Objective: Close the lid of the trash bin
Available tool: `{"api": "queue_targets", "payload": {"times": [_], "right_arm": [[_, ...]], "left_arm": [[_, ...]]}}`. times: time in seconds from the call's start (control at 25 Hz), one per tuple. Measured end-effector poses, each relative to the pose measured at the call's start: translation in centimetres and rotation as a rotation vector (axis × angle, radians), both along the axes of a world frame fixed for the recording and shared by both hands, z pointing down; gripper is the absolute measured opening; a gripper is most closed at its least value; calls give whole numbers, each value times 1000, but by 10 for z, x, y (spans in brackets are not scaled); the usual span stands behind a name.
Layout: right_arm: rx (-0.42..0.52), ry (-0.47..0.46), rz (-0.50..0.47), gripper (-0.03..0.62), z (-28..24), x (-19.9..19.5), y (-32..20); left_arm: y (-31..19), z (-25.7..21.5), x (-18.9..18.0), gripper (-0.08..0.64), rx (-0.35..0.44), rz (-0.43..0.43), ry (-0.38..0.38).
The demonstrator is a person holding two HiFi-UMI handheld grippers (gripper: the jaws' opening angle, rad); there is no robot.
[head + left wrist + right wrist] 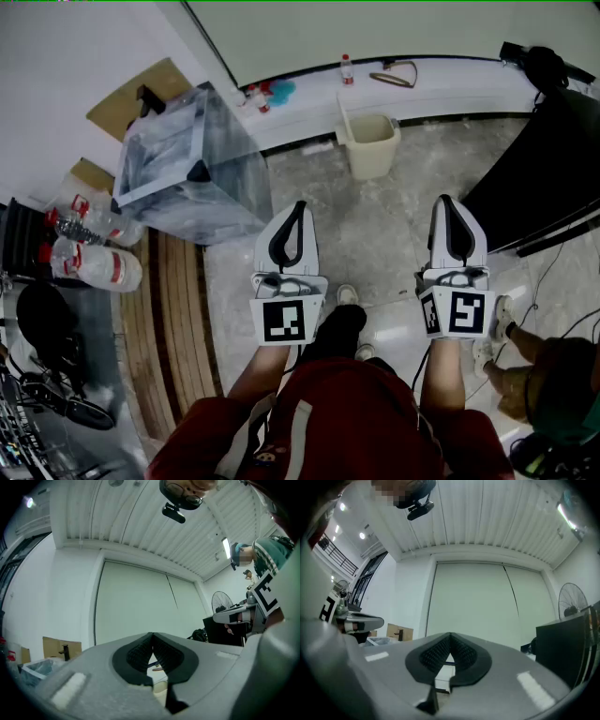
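Well ahead of the fingers [272, 239]: trash bin [372, 155], apart.

I can read no words or numbers anywhere; the red labels on the bottles [89, 265] are too small.

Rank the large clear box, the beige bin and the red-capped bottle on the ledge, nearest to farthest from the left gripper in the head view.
1. Large clear box, just left of the left gripper.
2. Beige bin, ahead and to the right.
3. Red-capped bottle, on the ledge behind the bin.
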State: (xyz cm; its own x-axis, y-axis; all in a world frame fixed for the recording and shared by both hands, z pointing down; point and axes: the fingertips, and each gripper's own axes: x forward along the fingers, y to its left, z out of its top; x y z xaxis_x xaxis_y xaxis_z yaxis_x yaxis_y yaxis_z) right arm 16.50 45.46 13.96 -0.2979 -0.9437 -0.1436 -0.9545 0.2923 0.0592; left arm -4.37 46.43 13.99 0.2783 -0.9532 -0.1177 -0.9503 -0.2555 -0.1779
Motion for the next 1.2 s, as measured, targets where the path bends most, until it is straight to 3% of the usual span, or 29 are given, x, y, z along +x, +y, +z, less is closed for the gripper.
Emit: {"api": "queue_targets", "payload": {"times": [0.24, 0.52, 0.8, 1.2], "right_arm": [[-11, 3, 28, 0, -8, -4, 103], [6, -14, 43, 0, -14, -26, 151], [29, -33, 38, 0, -17, -88, 142], [34, -15, 89, 0, -16, -197, 95]], "left_arm": [[92, -17, -13, 5, 11, 9, 26], [136, -19, -41, 5, 8, 2, 54], [126, -17, -103, 5, 22, 8, 68], [76, -16, -207, 5, 23, 79, 53]]}}
